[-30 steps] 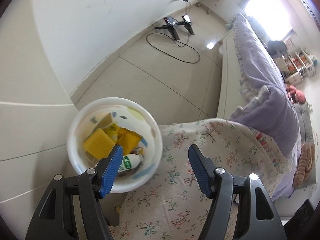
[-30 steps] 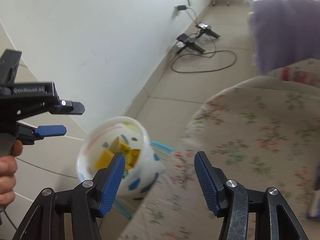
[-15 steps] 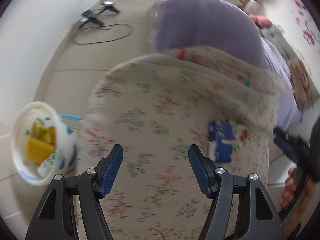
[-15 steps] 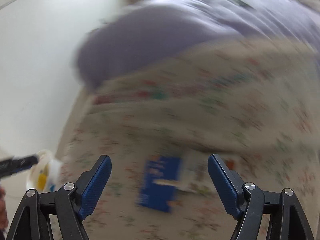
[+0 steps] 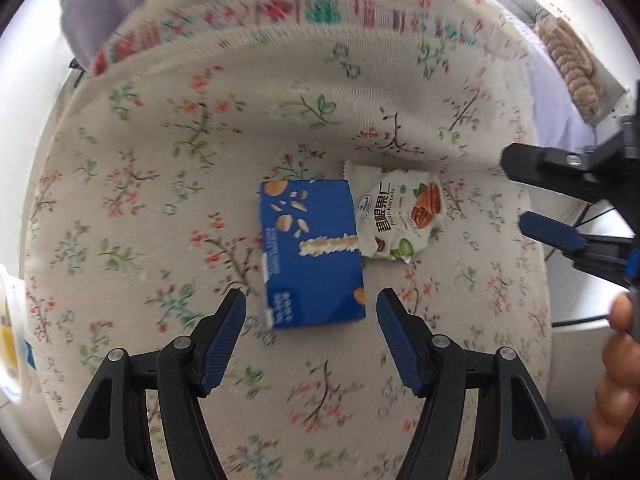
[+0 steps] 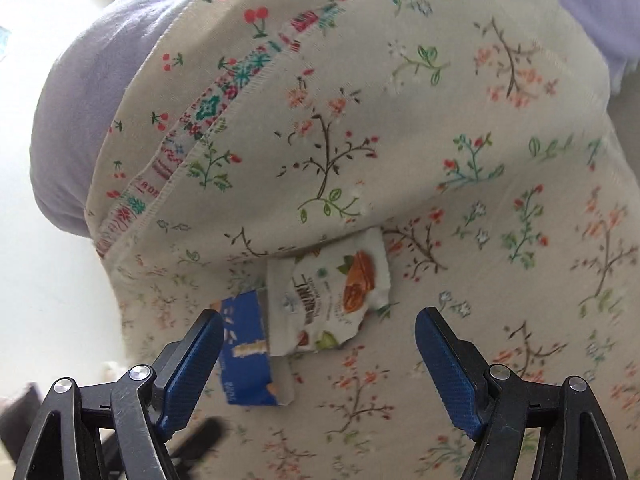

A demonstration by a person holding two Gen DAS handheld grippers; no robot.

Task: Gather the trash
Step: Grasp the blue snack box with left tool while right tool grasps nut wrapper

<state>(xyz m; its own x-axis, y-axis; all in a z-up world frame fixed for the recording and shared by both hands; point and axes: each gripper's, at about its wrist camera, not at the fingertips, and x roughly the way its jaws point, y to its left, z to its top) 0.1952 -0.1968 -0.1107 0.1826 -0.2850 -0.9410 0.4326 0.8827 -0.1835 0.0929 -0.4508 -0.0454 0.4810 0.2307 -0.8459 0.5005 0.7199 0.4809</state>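
A flattened blue carton [image 5: 310,254] lies on the floral bedspread [image 5: 160,168], and a white nut snack wrapper [image 5: 400,218] rests against its right edge. My left gripper [image 5: 311,306] hovers open just above the carton's near end, nothing between its fingers. The right gripper [image 5: 548,196] shows at the right edge of the left wrist view, held by a hand [image 5: 618,372]. In the right wrist view my right gripper [image 6: 318,330] stands open above the wrapper [image 6: 332,300] and the carton [image 6: 246,354], touching neither.
A lilac quilt [image 6: 76,92] lies folded beyond the floral spread. The rim of the white trash bin [image 5: 10,320] peeks in at the left edge of the left wrist view. A knitted brown item [image 5: 572,60] sits far right on the bed.
Both grippers swung away from the white bin by the wall and over the bed; the carton and wrapper now lie right under them. The right gripper's jaws stand wider than a second ago.
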